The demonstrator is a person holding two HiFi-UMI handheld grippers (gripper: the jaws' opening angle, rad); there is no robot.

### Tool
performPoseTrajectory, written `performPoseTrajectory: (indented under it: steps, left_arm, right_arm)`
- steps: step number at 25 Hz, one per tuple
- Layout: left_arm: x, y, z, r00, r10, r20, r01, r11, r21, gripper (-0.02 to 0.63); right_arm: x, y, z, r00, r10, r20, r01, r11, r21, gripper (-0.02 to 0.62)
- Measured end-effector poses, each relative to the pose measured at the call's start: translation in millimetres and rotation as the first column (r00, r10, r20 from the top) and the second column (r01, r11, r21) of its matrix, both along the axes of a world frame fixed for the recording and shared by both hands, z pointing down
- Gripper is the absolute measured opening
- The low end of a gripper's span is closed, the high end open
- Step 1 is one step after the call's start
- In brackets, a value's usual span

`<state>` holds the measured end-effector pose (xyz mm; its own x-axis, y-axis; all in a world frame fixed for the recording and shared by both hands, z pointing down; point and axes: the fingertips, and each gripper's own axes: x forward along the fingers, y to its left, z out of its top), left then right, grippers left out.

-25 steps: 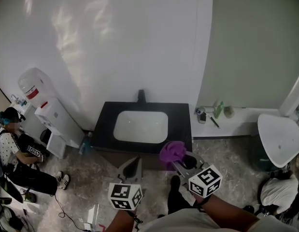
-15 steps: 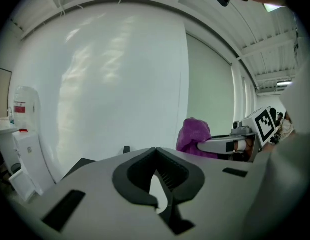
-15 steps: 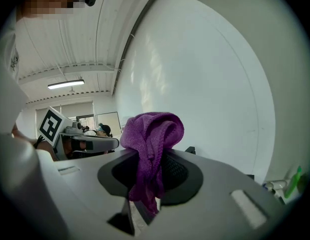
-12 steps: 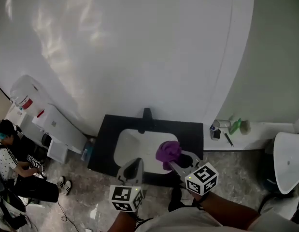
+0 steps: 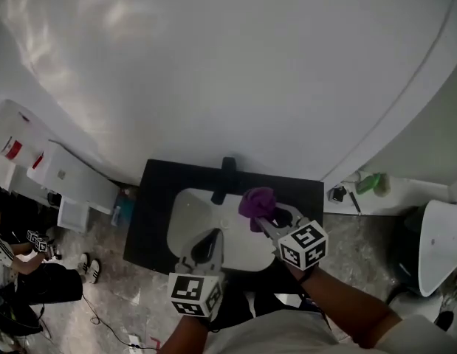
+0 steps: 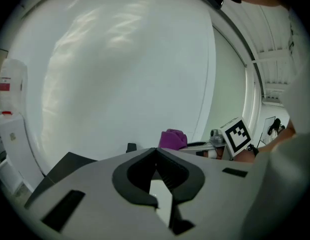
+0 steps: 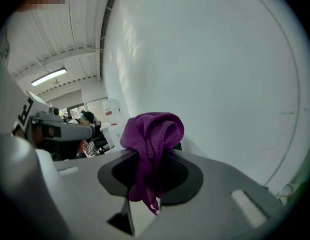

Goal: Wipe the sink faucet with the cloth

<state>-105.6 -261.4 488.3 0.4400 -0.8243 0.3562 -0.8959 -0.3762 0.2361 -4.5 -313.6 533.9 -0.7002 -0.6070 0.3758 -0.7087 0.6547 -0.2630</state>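
A black faucet point(image 5: 227, 171) stands at the back of a white basin point(image 5: 185, 214) set in a black counter point(image 5: 149, 211). My right gripper point(image 5: 262, 217) is shut on a bunched purple cloth point(image 5: 256, 202), held over the basin's right side, just right of the faucet and apart from it. In the right gripper view the cloth point(image 7: 151, 134) hangs out between the closed jaws of the right gripper point(image 7: 148, 156). My left gripper point(image 5: 212, 236) is shut and empty above the basin's front. The left gripper view shows its jaws point(image 6: 156, 150) meeting, with the cloth point(image 6: 172, 139) and faucet point(image 6: 130, 147) beyond.
A large white wall panel rises right behind the counter. White machines point(image 5: 62, 174) stand to the left, with a seated person point(image 5: 21, 253) on the floor beyond. A ledge point(image 5: 405, 192) with a green bottle point(image 5: 368, 183) runs to the right, beside a white fixture point(image 5: 438, 245).
Both grippers have moved forward from the counter's front edge to over the basin. The cloth now sits close to the faucet. The head view has shifted toward the wall.
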Motion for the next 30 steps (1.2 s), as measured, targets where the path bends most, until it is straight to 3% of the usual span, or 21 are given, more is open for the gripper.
performPoseTrajectory:
  steps: [6,11,16,22,25,30]
  left_arm:
    - [-1,-48,39,0.997,0.069,-0.046,-0.072,0.996,-0.056,0.008]
    - [-11,-57,59,0.994,0.085,-0.074,-0.093,0.99,-0.105,0.008]
    - [-30,-57,88,0.997,0.069,-0.036,-0.074,0.986,-0.149,0.008]
    - [-50,-58,104,1.0,0.019,-0.019,-0.022,0.985,-0.173,0.008]
    - [-47,-59,104,1.0,0.023,-0.019,-0.026,0.985,-0.171,0.008]
    - [-39,-64,99,0.999,0.031,-0.021,-0.034,0.988,-0.153,0.008]
  right_arm:
    - [-30,-99,45,0.997,0.023,-0.075,-0.02,0.999,0.033,0.094]
    - [-45,-157,101,0.99,0.011,-0.138,-0.012,1.0,-0.001,0.094]
    - [-53,-174,166,0.976,-0.033,-0.213,0.025,0.999,-0.044,0.092]
    - [-56,-161,260,0.935,-0.137,-0.326,0.065,0.973,-0.22,0.092]
    - [-51,-151,234,0.939,-0.12,-0.322,0.065,0.982,-0.178,0.092]
    - [-44,-153,117,0.981,-0.009,-0.194,0.017,0.999,0.04,0.092]
